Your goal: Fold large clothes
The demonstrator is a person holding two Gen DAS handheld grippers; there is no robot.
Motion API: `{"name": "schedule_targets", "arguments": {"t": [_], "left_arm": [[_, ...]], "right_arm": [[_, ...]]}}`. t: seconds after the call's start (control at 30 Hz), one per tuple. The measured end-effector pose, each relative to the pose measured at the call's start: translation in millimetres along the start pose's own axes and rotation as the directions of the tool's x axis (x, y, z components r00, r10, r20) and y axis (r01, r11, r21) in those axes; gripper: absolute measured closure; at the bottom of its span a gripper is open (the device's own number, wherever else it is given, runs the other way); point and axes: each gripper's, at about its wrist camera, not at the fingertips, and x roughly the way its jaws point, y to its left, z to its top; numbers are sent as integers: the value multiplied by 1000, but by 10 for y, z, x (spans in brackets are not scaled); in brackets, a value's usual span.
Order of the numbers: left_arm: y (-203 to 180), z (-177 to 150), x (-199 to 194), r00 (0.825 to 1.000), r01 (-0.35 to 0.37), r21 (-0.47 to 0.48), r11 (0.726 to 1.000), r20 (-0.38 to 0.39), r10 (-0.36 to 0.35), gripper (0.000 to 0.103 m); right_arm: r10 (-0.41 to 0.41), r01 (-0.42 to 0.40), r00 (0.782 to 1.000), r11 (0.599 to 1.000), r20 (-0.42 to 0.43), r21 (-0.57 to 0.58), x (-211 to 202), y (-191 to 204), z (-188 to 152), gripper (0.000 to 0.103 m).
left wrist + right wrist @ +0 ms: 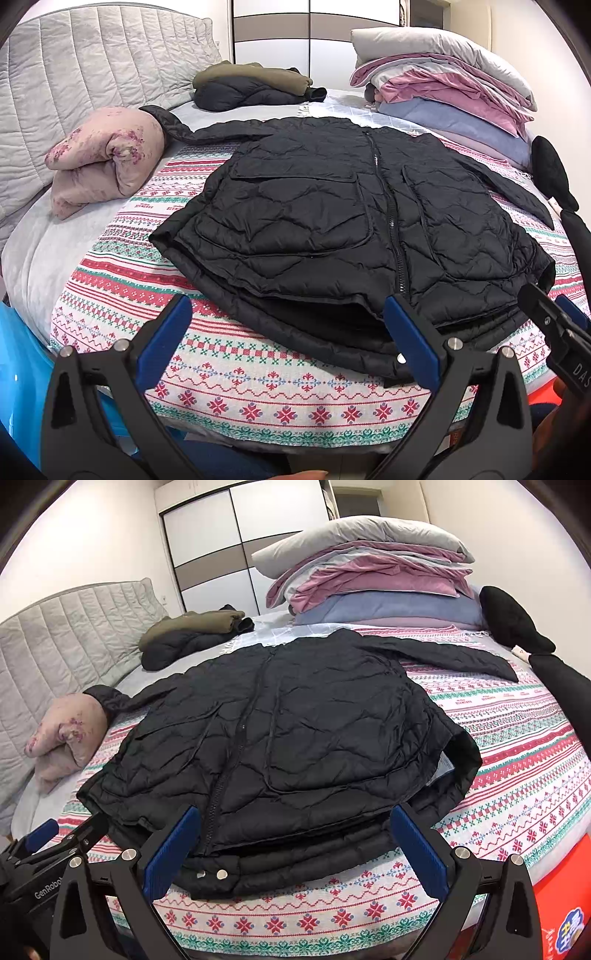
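A black quilted jacket [332, 221] lies flat, front up and zipped, on the patterned blanket [229, 373]; it also shows in the right wrist view [288, 738]. One sleeve stretches left onto the pink pillow, the other reaches right. My left gripper [288, 325] is open and empty just before the jacket's hem. My right gripper [295, 842] is open and empty over the hem near the zipper's bottom and snaps. Each gripper shows at the edge of the other's view.
A pink floral pillow [107, 158] lies at the left by the grey quilted headboard [74, 74]. Folded olive and black jackets [255, 86] lie at the back. A stack of pink, blue and grey bedding [443, 88] stands back right. A black item [513, 624] lies at the right edge.
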Motion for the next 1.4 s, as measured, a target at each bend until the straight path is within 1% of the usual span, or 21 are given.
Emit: {"name": "schedule_targets", "arguments": {"t": [0.2, 0.3, 0.37, 0.43, 0.5, 0.57, 0.6, 0.67, 0.73, 0.8, 0.83, 0.87, 0.9, 0.93, 0.97, 1.0, 1.07, 1.13, 1.2, 1.3, 1.4], "left_arm": [[211, 54, 93, 1000, -18, -28, 999, -15, 18, 0], [509, 115, 253, 996, 24, -126, 992, -80, -34, 0], [776, 146, 385, 986, 72, -240, 968, -126, -105, 0], [1027, 135, 480, 979, 100, -375, 922, -128, -159, 0], [1230, 139, 576, 970, 132, -468, 874, -119, -211, 0], [1319, 179, 737, 956, 117, -499, 859, -178, -234, 0], [1371, 200, 839, 947, 104, -514, 851, -210, -243, 0], [1435, 220, 971, 945, 85, -530, 844, -227, -237, 0], [1448, 244, 1145, 934, 70, -549, 833, -258, -249, 1], [1465, 247, 1305, 921, 65, -573, 817, -280, -270, 9], [1461, 248, 1399, 915, 57, -587, 807, -293, -277, 13], [1452, 262, 1452, 913, 50, -593, 803, -298, -277, 18], [1420, 285, 1507, 918, 32, -588, 808, -303, -257, 26], [1391, 311, 1514, 923, 26, -574, 818, -300, -239, 35], [1340, 341, 1523, 926, 28, -555, 832, -299, -230, 59], [1253, 384, 1566, 919, 48, -533, 844, -307, -246, 77], [1164, 440, 1633, 912, 66, -532, 844, -311, -267, 86], [993, 497, 1679, 909, 87, -508, 857, -310, -277, 88], [773, 547, 1695, 914, 99, -444, 890, -313, -258, 88], [523, 586, 1648, 915, 143, -367, 919, -306, -265, 88], [403, 551, 1637, 900, 187, -333, 924, -320, -297, 88]], "right_arm": [[-12, 13, 1000, 999, -16, 44, 29, -165, 59, 0], [-30, 32, 999, 994, -24, 101, 46, -356, 104, 0], [-31, 35, 999, 987, -32, 156, 73, -526, 140, 0], [-45, 54, 998, 974, -47, 221, 106, -771, 179, 0], [-28, 56, 996, 942, -89, 330, 190, -1038, 184, 0], [13, 58, 986, 904, -164, 424, 384, -1302, 209, 0], [20, 58, 985, 897, -170, 438, 435, -1403, 233, 0], [25, 91, 973, 871, -228, 483, 612, -1599, 248, 0], [12, 130, 962, 857, -271, 498, 766, -1732, 252, 1], [35, 127, 952, 857, -303, 500, 953, -1808, 260, 5], [44, 125, 948, 859, -314, 496, 1033, -1833, 262, 11], [45, 125, 945, 865, -323, 486, 1112, -1855, 259, 23], [52, 115, 945, 870, -322, 480, 1168, -1882, 258, 32], [72, 92, 947, 873, -313, 480, 1214, -1889, 268, 61], [103, 69, 944, 868, -315, 491, 1247, -1842, 293, 91], [148, 30, 945, 850, -293, 527, 1270, -1877, 301, 92], [102, 52, 962, 841, -252, 538, 1222, -1946, 359, 96], [-38, 135, 978, 867, -206, 479, 1051, -1996, 442, 96], [-108, 179, 979, 863, -175, 471, 910, -2073, 445, 97], [-171, 240, 969, 828, -179, 507, 722, -2249, 343, 97], [-219, 285, 958, 783, -183, 553, 569, -2468, 189, 97]]}}
